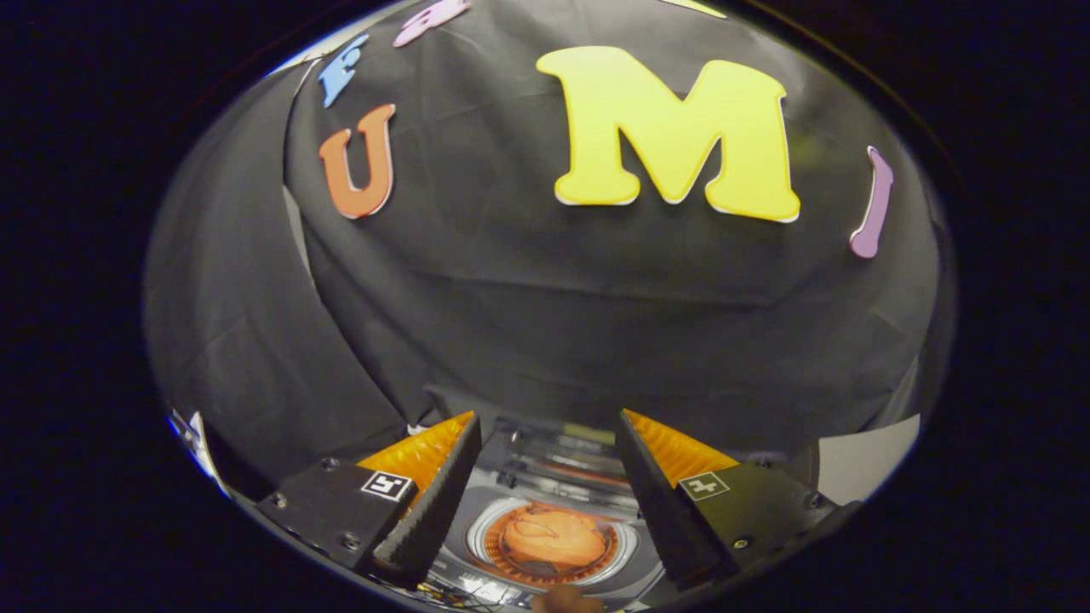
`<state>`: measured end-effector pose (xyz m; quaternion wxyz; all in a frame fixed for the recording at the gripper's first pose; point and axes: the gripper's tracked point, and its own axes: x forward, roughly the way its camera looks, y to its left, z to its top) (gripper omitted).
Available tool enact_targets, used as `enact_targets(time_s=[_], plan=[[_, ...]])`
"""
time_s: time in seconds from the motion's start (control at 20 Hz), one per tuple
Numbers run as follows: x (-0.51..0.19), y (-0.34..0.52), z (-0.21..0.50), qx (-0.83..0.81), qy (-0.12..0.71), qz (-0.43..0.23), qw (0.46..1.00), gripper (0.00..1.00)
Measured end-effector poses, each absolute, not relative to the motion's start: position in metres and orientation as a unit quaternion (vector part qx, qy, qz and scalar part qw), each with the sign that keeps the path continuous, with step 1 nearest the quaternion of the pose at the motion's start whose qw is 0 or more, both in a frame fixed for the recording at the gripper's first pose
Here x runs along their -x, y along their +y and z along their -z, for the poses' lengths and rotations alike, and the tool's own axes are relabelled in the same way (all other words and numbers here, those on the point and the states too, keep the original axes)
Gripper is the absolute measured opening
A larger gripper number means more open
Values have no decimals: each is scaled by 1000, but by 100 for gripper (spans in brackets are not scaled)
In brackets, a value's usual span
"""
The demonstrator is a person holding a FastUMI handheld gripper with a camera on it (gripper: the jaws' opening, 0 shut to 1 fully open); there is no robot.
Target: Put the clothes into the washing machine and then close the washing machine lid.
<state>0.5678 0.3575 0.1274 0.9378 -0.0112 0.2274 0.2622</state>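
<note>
My gripper (545, 426) is open, its two fingers spread wide with nothing held between them. Below and between the fingers I see the top of a small grey washing machine (502, 489) with its round opening (552, 542). An orange piece of clothing (553, 536) lies inside the drum. The raised lid (562, 460) stands at the back of the opening, seen between the fingertips. A fingertip of a person (566, 600) shows at the machine's near edge.
The black cloth wall (545, 323) hangs close behind the washing machine. A pale surface (869, 460) shows beyond the right finger. Something white (192, 438) sits past the left finger.
</note>
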Motion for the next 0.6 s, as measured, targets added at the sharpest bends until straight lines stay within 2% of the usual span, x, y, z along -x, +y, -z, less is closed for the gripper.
enact_targets(time_s=[0.3,0.6], plan=[[-630,358,-91,-22,280,-197,939,99],[-653,346,-59,-33,316,-163,934,99]])
